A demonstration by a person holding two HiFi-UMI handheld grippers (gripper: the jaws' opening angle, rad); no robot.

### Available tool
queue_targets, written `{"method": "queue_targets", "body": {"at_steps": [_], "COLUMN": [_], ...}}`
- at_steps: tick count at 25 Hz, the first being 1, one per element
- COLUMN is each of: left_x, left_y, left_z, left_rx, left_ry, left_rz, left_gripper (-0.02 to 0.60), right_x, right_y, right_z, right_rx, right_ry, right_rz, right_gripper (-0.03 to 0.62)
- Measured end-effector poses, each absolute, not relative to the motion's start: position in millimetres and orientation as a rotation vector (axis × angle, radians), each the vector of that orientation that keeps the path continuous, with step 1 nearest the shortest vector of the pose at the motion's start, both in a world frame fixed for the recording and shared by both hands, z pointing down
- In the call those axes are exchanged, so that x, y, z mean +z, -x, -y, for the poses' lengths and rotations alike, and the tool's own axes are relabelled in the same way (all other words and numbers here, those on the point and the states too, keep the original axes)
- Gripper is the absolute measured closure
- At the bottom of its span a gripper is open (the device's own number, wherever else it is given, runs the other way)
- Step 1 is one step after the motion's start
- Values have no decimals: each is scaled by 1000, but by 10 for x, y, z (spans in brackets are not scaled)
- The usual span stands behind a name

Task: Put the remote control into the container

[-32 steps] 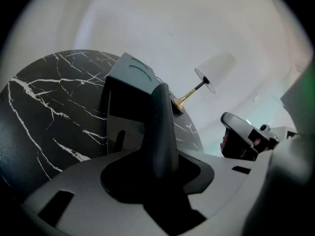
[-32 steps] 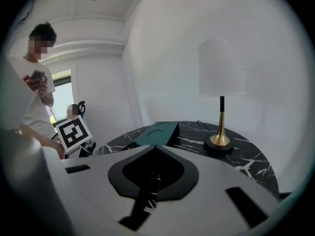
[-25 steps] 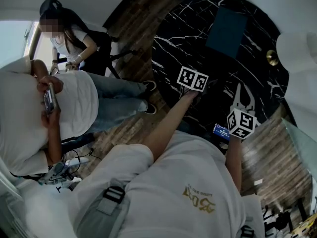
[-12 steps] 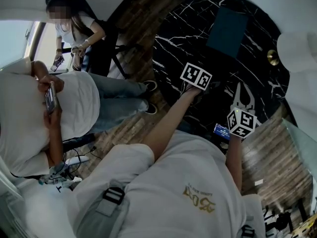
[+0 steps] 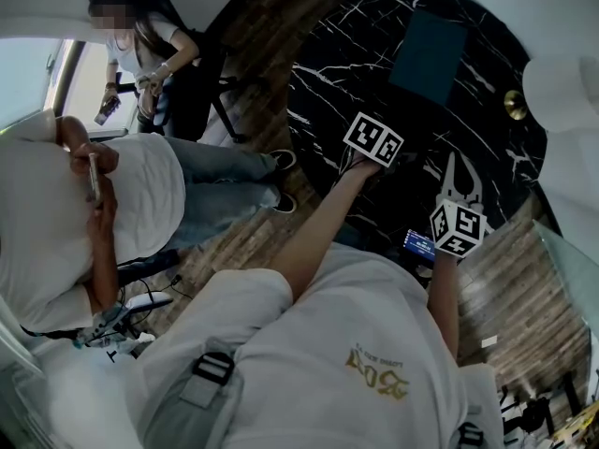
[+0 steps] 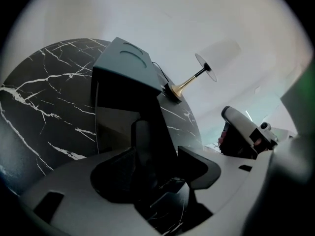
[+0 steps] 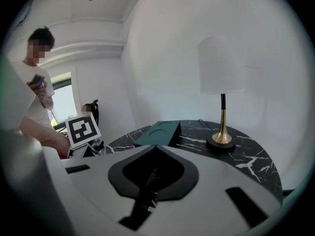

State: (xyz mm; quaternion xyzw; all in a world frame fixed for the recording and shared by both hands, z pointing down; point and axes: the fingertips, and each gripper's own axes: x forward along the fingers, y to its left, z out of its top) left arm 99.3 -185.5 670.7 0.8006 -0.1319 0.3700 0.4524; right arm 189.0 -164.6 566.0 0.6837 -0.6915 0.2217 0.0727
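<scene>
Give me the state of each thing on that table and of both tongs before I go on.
Left tongs: open, have just been opening, gripping nothing.
Remote control: between the left tongs, loose, not in the container.
Container: flat on the table, touched by neither tongs.
Right tongs: shut, empty.
Lamp: upright.

Dark slim remote control (image 6: 141,146) just before container (image 6: 123,75), outside it; container dark teal box.
</scene>
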Motion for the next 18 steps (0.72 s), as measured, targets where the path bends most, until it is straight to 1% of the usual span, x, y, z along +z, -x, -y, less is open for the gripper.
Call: {"method": "queue_targets", "body": {"at_steps": [8,11,12,14,15,16,18], "left_x": [6714,6731,6729,6704,6689,6676,6658], "left_y": [-982,-980,-966,-925,-908,-898,-881], "left_z": [1864,1779,1757,1751,1757,1761,1757], "left_rx": [869,897,904,907,905,901,883], "left_ry": [-1986,-1973,-1977,-2002,-2016,-2024,-2027], "left_rz": [340,294,290,310,323,330,331], "left_gripper": [322,337,358,479,560,575,575], "right_x": [5652,5633,5626,5610,5604,5598,5589], "right_y": [-1881,-1865,-1857,-1849,-1848,-1847,-1831], "right_z": [1637,1633,1628,1614,1607,1599,1584], "right_rx": [658,651,648,643,640,639,634], "right_ry": [-2045,-2043,-2043,-2043,-2044,-2045,-2044], "right_rz": [2078,2082,2083,2086,2087,2087,2089], "right_gripper": [583,583,583,583,583,583,583]}}
